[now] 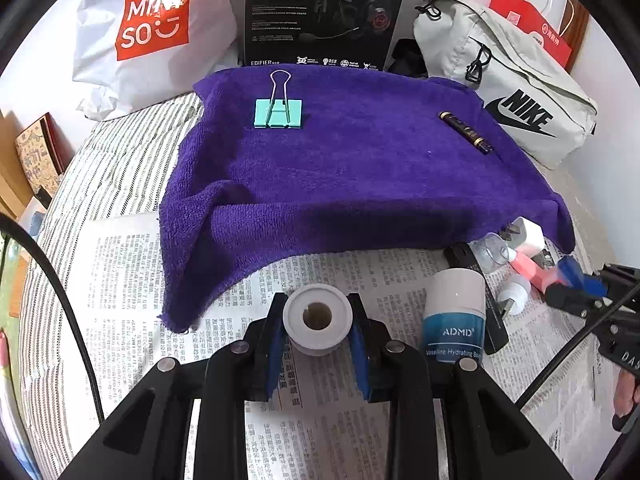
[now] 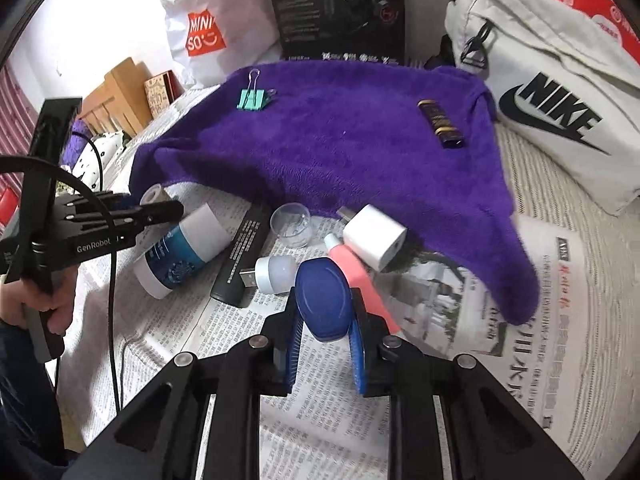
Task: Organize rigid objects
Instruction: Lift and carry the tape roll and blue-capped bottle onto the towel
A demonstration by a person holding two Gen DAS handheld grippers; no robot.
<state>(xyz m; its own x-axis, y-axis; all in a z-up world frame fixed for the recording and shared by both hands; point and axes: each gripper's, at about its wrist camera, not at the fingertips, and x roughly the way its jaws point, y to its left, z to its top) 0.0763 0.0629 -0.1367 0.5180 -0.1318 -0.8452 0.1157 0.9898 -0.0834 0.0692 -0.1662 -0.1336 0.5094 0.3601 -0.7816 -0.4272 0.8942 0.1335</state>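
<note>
While both tools are loaded, each holds one item just above the newspaper (image 1: 340,432) spread over the striped bed (image 1: 120,152), short of the near edge of the purple towel (image 1: 360,152). Closed down to the item's width, the left tool (image 1: 318,326) pinches a white tape roll (image 1: 318,320) across its rim, core hole facing the camera, so the blue pads bear on the flat sides where a round thing will not twist out. The right tool (image 2: 325,300) is likewise clamped narrowly on a blue oval case (image 2: 322,300), held edge-on between its pads. Behind them, along the towel's near edge, the unsorted things lie heaped on the newspaper: a white-and-blue balm tube (image 2: 180,248), a black bar-shaped box (image 2: 242,256), a clear cup (image 2: 291,225), a white charger plug (image 2: 374,236), a pink tube (image 2: 352,264) and a small white USB lamp (image 2: 272,274). Farther out, the towel looks to be the sorting surface, since a mint binder clip (image 1: 279,112) sits near its far left corner and a dark gold-banded pen cap (image 1: 466,132) toward its far right edge, well apart, which suggests each carried piece is meant for its own open spot there.
</note>
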